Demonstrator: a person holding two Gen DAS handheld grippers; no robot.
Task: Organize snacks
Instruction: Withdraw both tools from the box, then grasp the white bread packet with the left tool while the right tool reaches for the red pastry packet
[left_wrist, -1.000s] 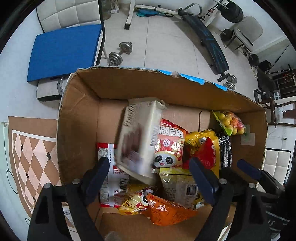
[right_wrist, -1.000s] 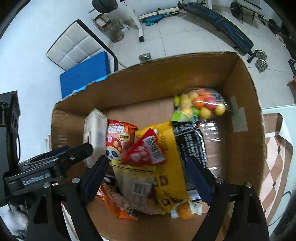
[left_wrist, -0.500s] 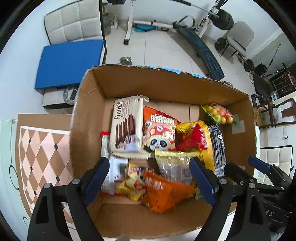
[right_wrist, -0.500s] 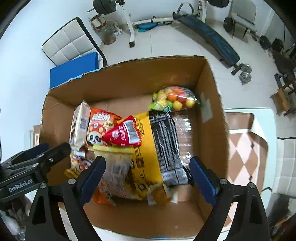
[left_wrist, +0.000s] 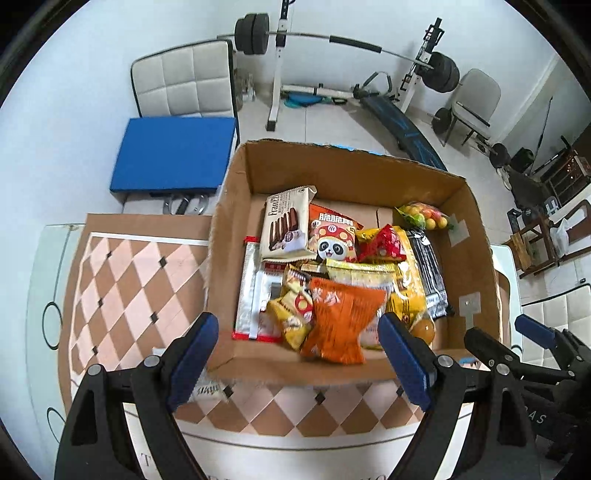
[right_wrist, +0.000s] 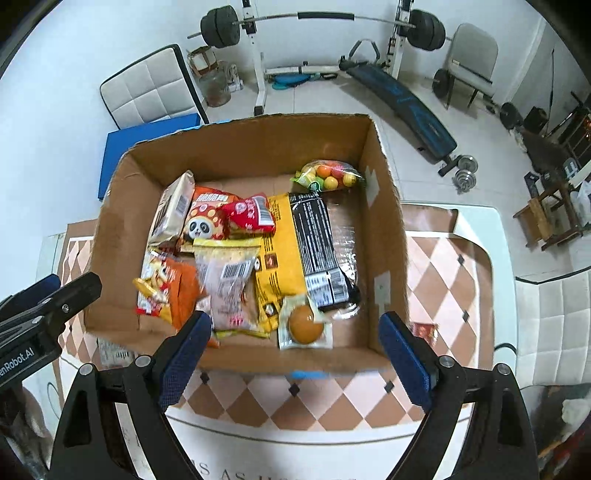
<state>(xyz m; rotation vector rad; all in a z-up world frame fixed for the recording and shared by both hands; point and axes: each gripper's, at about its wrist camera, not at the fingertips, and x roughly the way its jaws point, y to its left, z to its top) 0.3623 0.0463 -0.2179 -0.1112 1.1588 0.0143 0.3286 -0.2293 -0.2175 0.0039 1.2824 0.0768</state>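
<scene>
We are working over a diamond-patterned table (left_wrist: 122, 273) where a rough cardboard box (left_wrist: 476, 258) is holding crinkly snack packets, a "Franzzi" wafer pack (left_wrist: 286, 221) among them. Left gripper (left_wrist: 297, 354) and right gripper (right_wrist: 295, 354) are hovering spread, gripping nothing.

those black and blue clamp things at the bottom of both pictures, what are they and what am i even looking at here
They are hand-held tongs: a person carries one in each hand, and a wide-angle camera on each looks out along its two fingers. One picture comes from the left tongs, the other from the right tongs; each view catches the other tool at its edge.

Both look down at a cardboard box on a tiled table. Inside is a pile of snacks: a wafer pack, a panda bag, an orange bag and a bag of coloured balls.

Both tongs are open and hold nothing; the right ones have just been opening.
</scene>
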